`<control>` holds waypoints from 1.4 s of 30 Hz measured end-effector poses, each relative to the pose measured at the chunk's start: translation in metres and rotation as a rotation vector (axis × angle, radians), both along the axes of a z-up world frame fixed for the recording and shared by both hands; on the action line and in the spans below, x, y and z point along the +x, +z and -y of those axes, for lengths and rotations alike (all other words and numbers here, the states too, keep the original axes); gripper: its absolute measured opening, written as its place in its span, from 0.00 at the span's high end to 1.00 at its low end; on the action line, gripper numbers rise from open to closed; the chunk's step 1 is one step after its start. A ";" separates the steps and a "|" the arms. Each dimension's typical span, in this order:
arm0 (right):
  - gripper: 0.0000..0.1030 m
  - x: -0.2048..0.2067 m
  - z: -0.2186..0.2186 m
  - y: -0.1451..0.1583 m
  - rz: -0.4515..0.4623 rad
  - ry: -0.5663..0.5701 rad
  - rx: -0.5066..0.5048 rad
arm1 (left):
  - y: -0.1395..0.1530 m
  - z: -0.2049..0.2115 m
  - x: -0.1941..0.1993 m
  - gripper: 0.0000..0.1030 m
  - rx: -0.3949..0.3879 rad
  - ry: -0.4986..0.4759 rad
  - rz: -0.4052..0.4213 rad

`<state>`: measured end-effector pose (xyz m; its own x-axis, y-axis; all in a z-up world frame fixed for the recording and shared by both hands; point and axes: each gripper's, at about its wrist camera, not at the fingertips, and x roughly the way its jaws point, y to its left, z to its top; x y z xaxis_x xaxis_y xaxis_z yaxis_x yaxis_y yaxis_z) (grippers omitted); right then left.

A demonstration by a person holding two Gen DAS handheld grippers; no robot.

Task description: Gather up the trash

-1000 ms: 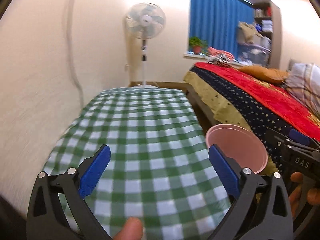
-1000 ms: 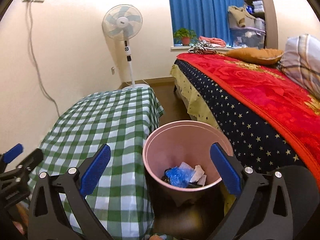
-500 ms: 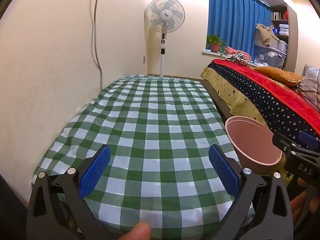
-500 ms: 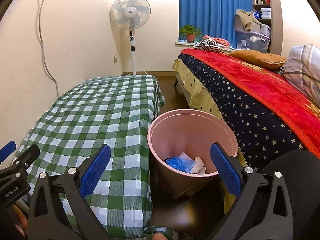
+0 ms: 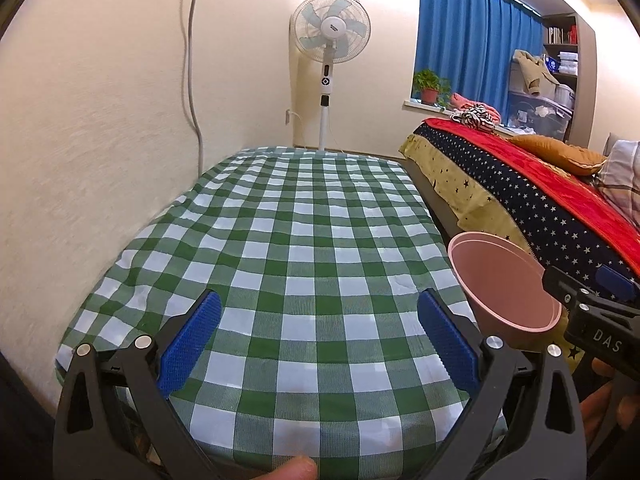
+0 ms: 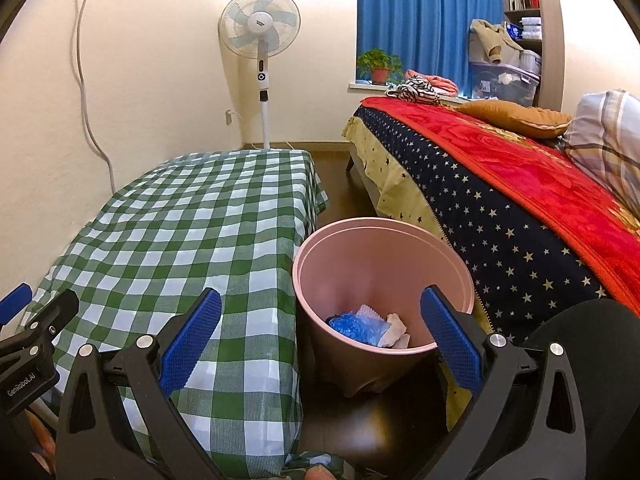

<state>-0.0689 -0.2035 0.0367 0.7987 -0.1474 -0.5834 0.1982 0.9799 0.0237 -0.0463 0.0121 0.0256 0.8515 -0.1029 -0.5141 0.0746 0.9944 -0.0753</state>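
A pink waste bin [image 6: 384, 280] stands on the floor between the table and the bed. It holds blue crumpled plastic [image 6: 354, 326] and white paper scraps [image 6: 394, 330]. My right gripper [image 6: 320, 340] is open and empty, held above the bin's near rim. My left gripper [image 5: 318, 342] is open and empty over the near end of the green checked tablecloth [image 5: 296, 248]. The bin [image 5: 504, 284] shows at the right of the left wrist view, with the right gripper [image 5: 600, 312] beside it. No trash shows on the cloth.
A bed with a red and starred blanket [image 6: 520, 200] runs along the right. A standing fan [image 6: 262, 40] is at the far wall beyond the table. A wall [image 5: 80, 140] borders the table's left side. Dark floor [image 6: 336, 172] lies between table and bed.
Both grippers have drawn back and risen slightly, so more of the table and bin shows. Both stay open and empty.
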 end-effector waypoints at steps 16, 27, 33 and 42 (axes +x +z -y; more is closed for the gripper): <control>0.05 0.000 0.000 -0.001 -0.001 -0.001 0.000 | -0.001 0.003 -0.003 0.08 -0.008 -0.010 -0.001; 0.05 0.000 0.001 0.000 0.000 0.001 -0.001 | -0.002 0.005 -0.004 0.08 -0.010 -0.010 0.000; 0.05 0.000 0.001 -0.001 -0.001 0.000 0.000 | -0.002 0.005 -0.003 0.08 -0.009 -0.013 0.000; 0.05 0.000 0.002 -0.001 -0.001 -0.001 0.000 | -0.001 0.006 -0.004 0.08 -0.009 -0.012 -0.001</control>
<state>-0.0688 -0.2054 0.0356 0.7982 -0.1481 -0.5840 0.1991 0.9797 0.0237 -0.0505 0.0061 0.0242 0.8496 -0.1183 -0.5139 0.0869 0.9926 -0.0848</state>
